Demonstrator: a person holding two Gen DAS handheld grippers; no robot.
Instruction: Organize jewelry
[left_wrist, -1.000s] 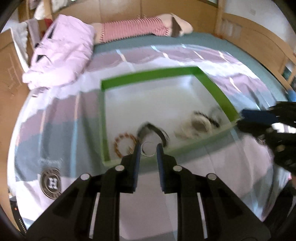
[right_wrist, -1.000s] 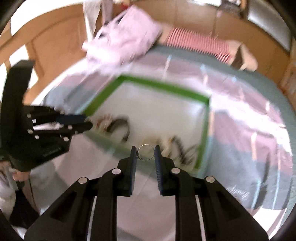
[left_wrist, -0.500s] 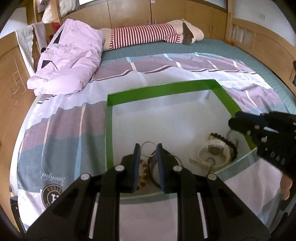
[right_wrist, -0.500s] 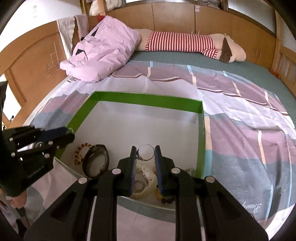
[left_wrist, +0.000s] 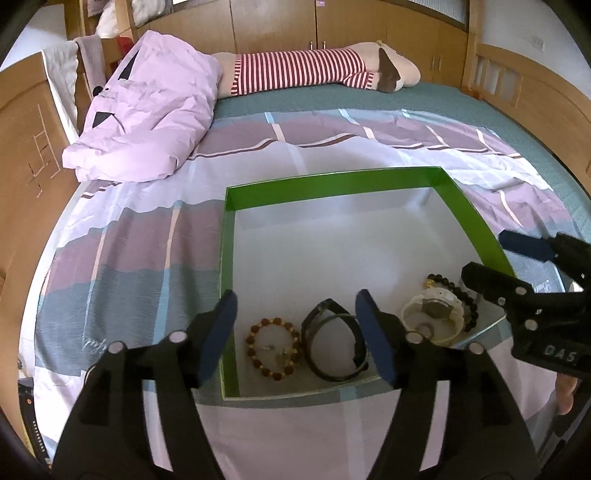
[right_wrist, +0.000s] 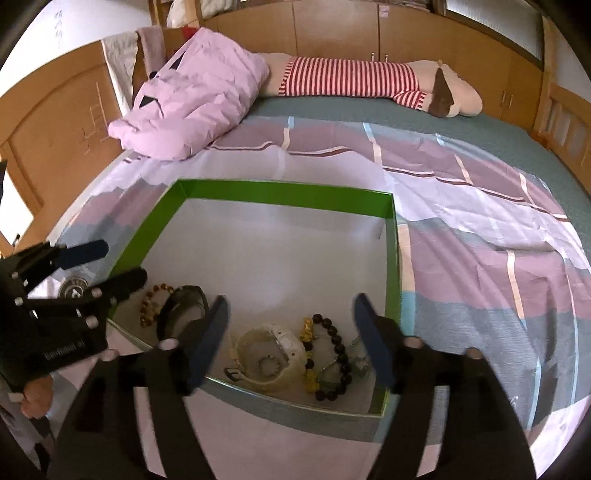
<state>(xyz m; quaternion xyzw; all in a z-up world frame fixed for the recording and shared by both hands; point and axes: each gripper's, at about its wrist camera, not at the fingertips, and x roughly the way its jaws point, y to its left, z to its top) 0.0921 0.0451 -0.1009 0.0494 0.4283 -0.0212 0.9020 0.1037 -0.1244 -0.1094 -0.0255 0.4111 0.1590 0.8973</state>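
Observation:
A green-rimmed box (left_wrist: 332, 182) (right_wrist: 284, 194) with a white floor lies on the bed. Along its near side lie a brown bead bracelet (left_wrist: 275, 349) (right_wrist: 151, 306), a black watch (left_wrist: 334, 345) (right_wrist: 181, 306), a white watch (left_wrist: 432, 314) (right_wrist: 273, 356) and a black bead bracelet (left_wrist: 450, 286) (right_wrist: 336, 354). A small silver ring (left_wrist: 424, 328) (right_wrist: 267, 365) rests inside the white watch's strap. My left gripper (left_wrist: 295, 302) (right_wrist: 120, 261) hangs open over the box's near left part. Over the near right part, my right gripper (right_wrist: 291, 302) (left_wrist: 487, 254) is open too. Neither holds anything.
The box sits on a purple, grey and white patterned sheet (left_wrist: 129, 258). A pink quilt (left_wrist: 147, 110) and a striped plush toy (left_wrist: 303, 74) lie at the far end. Wooden bed frame (left_wrist: 22, 155) and cupboards surround the bed. A person's fingers (right_wrist: 35, 397) hold the left gripper.
Both grippers were shut on thin silver rings and moved in over the box. Both have now opened wide and the rings have dropped among the jewelry.

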